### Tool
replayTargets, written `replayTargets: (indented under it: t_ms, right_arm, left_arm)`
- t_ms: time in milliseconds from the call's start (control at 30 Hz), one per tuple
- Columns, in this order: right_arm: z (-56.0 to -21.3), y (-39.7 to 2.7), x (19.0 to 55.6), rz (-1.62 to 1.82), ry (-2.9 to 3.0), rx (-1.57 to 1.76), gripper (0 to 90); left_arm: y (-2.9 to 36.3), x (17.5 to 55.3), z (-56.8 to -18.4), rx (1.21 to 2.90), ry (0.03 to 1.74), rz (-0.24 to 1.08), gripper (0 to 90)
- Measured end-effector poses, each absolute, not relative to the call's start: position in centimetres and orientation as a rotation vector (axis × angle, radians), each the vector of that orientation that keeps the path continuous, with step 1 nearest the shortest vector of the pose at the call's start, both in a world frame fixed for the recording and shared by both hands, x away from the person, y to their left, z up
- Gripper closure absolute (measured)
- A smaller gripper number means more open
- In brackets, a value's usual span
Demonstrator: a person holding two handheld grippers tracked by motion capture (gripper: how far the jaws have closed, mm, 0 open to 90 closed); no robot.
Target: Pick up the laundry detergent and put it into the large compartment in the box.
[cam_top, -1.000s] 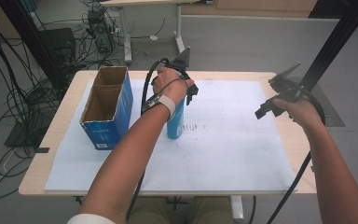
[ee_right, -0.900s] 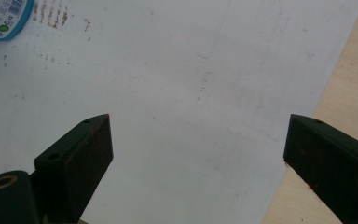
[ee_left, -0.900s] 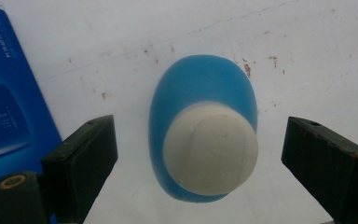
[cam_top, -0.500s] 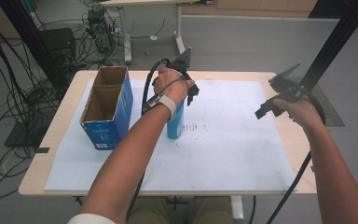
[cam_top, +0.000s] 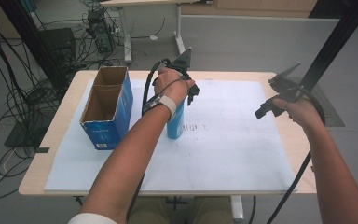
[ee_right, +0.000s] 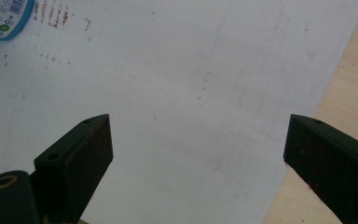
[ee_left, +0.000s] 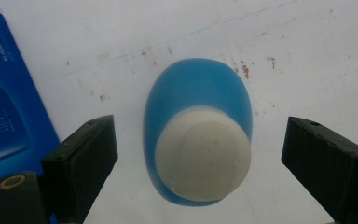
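A blue bottle (cam_top: 175, 124) with a white cap (ee_left: 203, 159) stands upright on the white sheet (cam_top: 223, 140), just right of the blue box. My left gripper (cam_top: 187, 94) hangs straight above it, pointing down. In the left gripper view, my left gripper (ee_left: 198, 145) is open, with a jaw on each side of the cap and a gap to each. My right gripper (cam_top: 271, 105) is held in the air over the sheet's right edge. In the right gripper view, my right gripper (ee_right: 196, 136) is open with nothing between its jaws, and the bottle (ee_right: 3, 18) shows in the top left corner.
An open-topped blue cardboard box (cam_top: 106, 108) with two compartments stands at the sheet's left and shows close to the bottle in the left gripper view (ee_left: 8, 108). The wooden table (cam_top: 67, 116) borders the sheet. A black pole (cam_top: 328, 51) rises at the right.
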State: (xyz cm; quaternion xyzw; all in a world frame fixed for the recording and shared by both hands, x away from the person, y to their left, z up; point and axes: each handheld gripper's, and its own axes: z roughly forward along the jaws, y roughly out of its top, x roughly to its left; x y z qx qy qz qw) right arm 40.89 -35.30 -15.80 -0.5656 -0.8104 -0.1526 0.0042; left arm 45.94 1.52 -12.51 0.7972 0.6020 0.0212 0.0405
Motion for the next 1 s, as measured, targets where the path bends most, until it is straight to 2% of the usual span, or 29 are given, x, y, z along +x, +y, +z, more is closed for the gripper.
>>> replayTargets:
  t_ms: [1000]
  right_arm:
    - [-16.6, -35.6, 41.0, -0.470, -2.525, -1.777, 7.9]
  left_arm:
    - [0.8, 46.3, -13.9, 2.463, 1.839, 0.087, 14.7]
